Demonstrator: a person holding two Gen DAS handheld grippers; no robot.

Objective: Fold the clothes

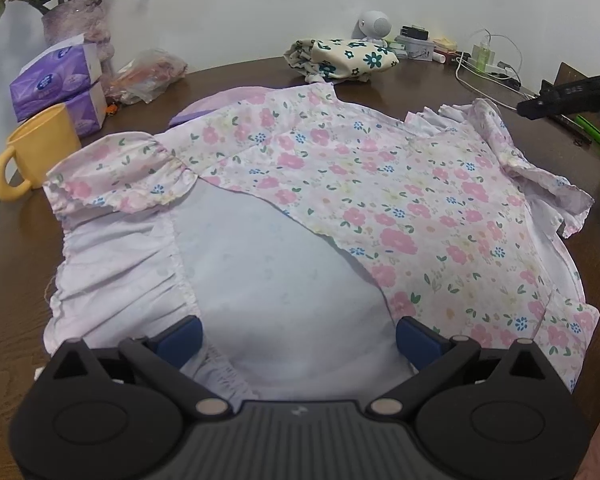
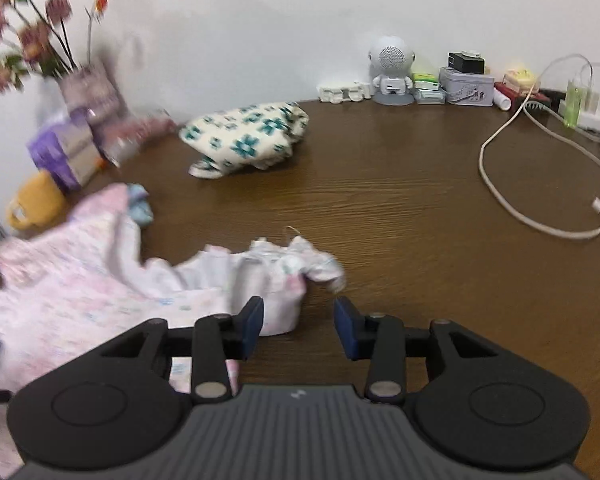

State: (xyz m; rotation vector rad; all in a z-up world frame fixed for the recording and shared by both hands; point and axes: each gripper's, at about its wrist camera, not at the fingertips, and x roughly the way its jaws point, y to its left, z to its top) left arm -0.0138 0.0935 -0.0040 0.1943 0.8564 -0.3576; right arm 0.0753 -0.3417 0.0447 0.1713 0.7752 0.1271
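A pink floral garment (image 1: 380, 184) lies spread on the brown table, one side folded over so its pale inside (image 1: 260, 264) shows. My left gripper (image 1: 298, 338) is open just above the garment's near edge, holding nothing. In the right wrist view the same garment (image 2: 80, 292) is blurred at the left, with a ruffled sleeve (image 2: 292, 268) lying in front of my right gripper (image 2: 299, 326). That gripper is open; its left finger sits next to the sleeve's cloth. The right gripper also shows at the far right of the left wrist view (image 1: 560, 96).
A cream garment with teal flowers (image 1: 340, 58) (image 2: 248, 140) lies bunched at the back. A yellow mug (image 1: 32, 152), purple tissue packs (image 1: 60, 84) and a flower vase (image 1: 76, 20) stand at the left. A small white speaker (image 2: 392, 72), boxes and a white cable (image 2: 540, 184) are at the back right.
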